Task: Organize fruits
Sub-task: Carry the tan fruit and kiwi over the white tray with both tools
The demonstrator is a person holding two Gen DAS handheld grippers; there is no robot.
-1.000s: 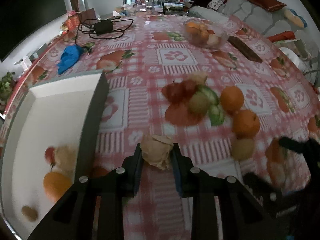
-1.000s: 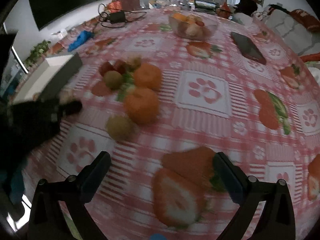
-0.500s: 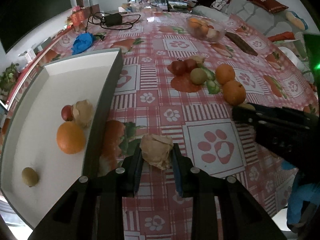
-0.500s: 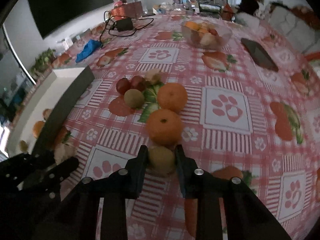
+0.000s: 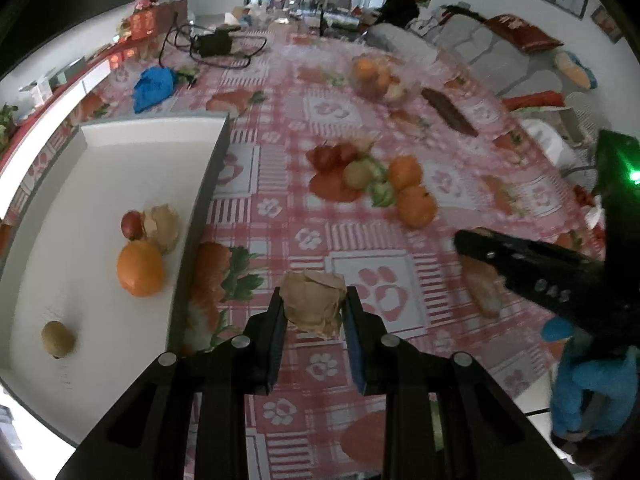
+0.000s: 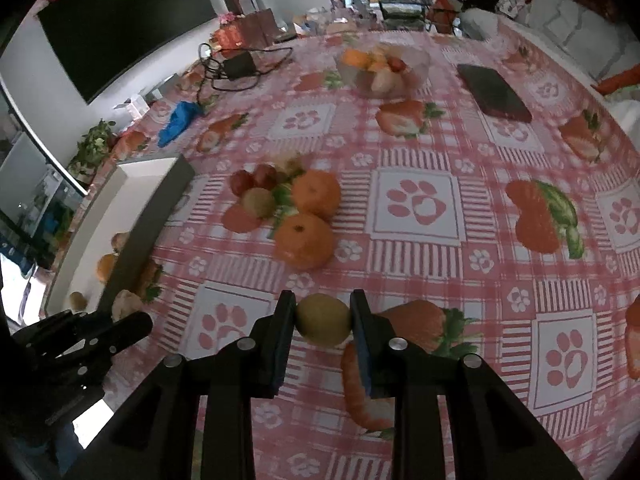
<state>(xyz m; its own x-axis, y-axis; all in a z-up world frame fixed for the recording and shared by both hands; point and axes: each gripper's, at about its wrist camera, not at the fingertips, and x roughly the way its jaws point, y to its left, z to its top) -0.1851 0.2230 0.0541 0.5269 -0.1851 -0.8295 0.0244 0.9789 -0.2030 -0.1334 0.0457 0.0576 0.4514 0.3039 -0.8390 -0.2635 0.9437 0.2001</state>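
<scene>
Left gripper (image 5: 313, 312) pinches a papery husked fruit (image 5: 313, 303) above the counter (image 5: 304, 236), beside the tray (image 5: 200, 216); its orientation is unclear. Right gripper (image 6: 323, 322) clamps a kiwi (image 6: 323, 320), long axis spanning finger to finger.

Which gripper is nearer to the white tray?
Left. The left gripper, holding a papery husk fruit, is just beside the white tray. The right gripper, holding a kiwi, is farther out over the table.
</scene>
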